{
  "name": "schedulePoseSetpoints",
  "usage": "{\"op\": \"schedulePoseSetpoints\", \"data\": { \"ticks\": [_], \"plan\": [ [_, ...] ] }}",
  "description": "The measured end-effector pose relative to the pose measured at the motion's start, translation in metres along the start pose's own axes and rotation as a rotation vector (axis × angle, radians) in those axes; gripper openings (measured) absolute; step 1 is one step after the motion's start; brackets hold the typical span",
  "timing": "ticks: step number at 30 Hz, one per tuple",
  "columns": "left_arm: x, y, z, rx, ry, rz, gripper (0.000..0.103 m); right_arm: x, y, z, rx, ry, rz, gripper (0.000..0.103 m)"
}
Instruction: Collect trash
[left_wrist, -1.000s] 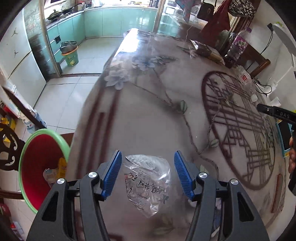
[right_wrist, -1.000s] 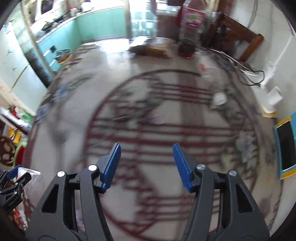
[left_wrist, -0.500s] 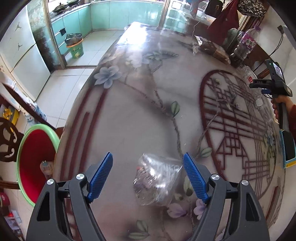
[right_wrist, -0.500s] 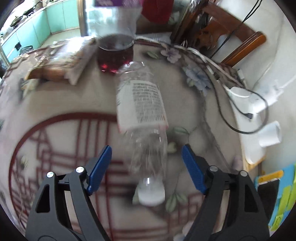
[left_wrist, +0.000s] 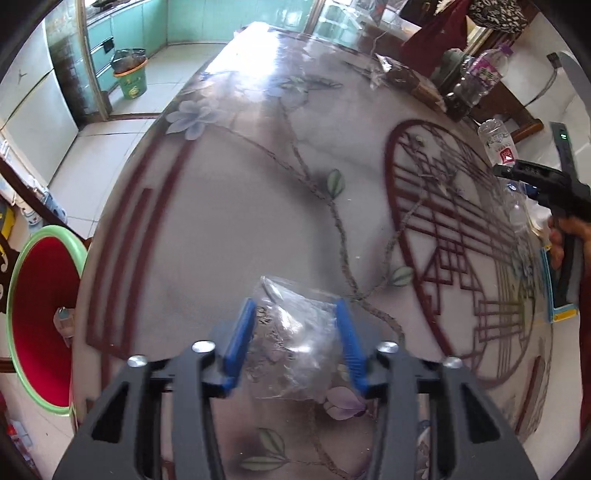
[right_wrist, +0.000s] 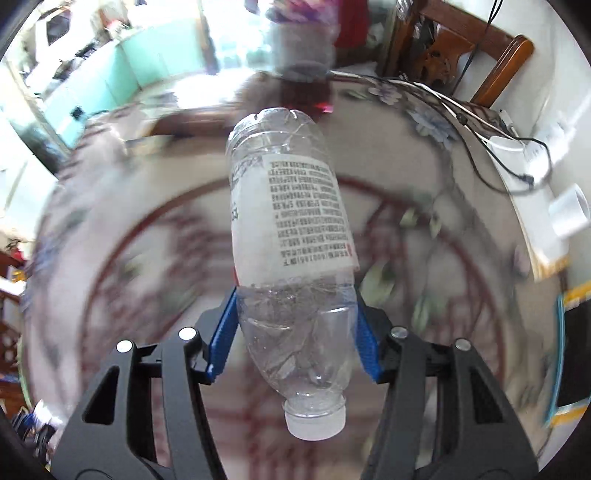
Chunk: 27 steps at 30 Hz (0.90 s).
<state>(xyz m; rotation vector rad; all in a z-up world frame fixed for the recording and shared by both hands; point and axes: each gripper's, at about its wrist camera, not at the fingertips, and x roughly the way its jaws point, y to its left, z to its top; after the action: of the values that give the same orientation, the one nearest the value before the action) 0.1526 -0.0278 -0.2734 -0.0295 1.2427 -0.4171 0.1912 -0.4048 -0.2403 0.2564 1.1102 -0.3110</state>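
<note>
Since the earlier frames we had brought both sets of jaws in around their targets: our left gripper (left_wrist: 293, 343), which had stood wide around the clear plastic bag (left_wrist: 295, 339), was closing on it, and our right gripper (right_wrist: 295, 332), which had straddled the empty water bottle (right_wrist: 291, 236) with a gap, was closing too, its blue pads now touching the bottle's shoulder on both sides. On the left, the bag lay flat on the patterned table (left_wrist: 240, 206), directly between the pads; blur kept us from telling whether they were pressing it yet. On the right, the bottle's long axis ran straight away from us along the fingers, its cap nearest the camera and its base farthest. Outward to the left, off the table's edge, stood the red bin with the green rim (left_wrist: 40, 317). We judged the left gripper clearly nearer it, so the bag would have the shorter carry.
</note>
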Motion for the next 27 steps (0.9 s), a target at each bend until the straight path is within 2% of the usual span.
{"op": "schedulePoseSetpoints", "data": {
  "ticks": [3, 6, 11, 21, 27],
  "plan": [
    [-0.010, -0.006, 0.000, 0.038, -0.010, -0.002, 0.018, -0.046, 0.030, -0.037, 0.004, -0.053, 0.069, 0.055],
    [-0.036, -0.006, -0.002, 0.059, -0.066, -0.004, 0.017, -0.089, 0.064, -0.069, 0.004, -0.097, 0.143, 0.055],
    [-0.085, 0.009, -0.004, 0.051, -0.162, 0.033, 0.017, -0.148, 0.126, -0.108, -0.027, -0.173, 0.190, 0.055],
    [-0.158, 0.069, -0.014, -0.019, -0.293, 0.084, 0.017, -0.199, 0.215, -0.140, -0.130, -0.207, 0.298, 0.055],
    [-0.175, 0.115, -0.022, -0.076, -0.314, 0.130, 0.017, -0.190, 0.280, -0.159, -0.224, -0.153, 0.378, 0.055]
  ]
}}
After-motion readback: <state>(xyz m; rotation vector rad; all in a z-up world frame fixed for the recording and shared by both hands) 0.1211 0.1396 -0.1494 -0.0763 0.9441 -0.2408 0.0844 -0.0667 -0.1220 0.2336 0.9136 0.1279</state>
